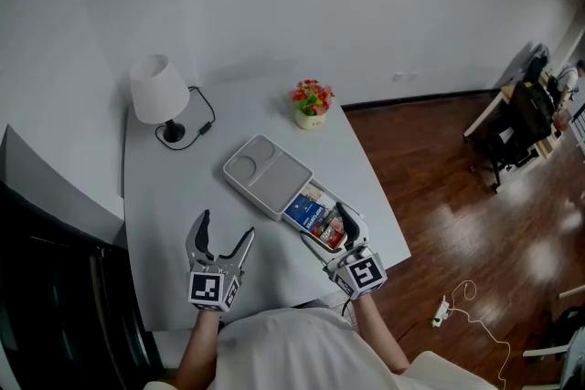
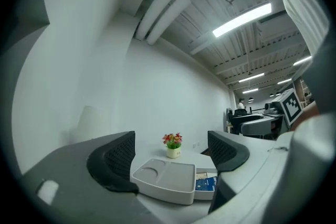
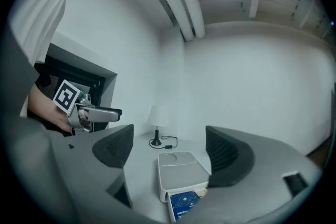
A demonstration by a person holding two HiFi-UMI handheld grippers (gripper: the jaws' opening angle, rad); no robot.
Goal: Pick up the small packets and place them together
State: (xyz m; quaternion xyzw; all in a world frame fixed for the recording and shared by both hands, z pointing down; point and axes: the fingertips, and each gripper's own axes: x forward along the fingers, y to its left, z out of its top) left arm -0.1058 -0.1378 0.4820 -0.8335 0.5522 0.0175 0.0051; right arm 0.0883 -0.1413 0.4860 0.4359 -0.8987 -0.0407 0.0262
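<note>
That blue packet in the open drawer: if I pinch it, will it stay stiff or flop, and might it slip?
The blue packet looks flat and thin, so it is probably light and a bit bendy. Its printed face seems smooth, so it may slide when pinched. It lies close against other packets in the drawer, so neighbours could drag along.

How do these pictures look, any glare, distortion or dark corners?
Head view: sharp and evenly lit, with glare on the wood floor. Left gripper view: fisheye bend, black corners, a bright ceiling light. Right gripper view: same bend and dark rim.
</note>
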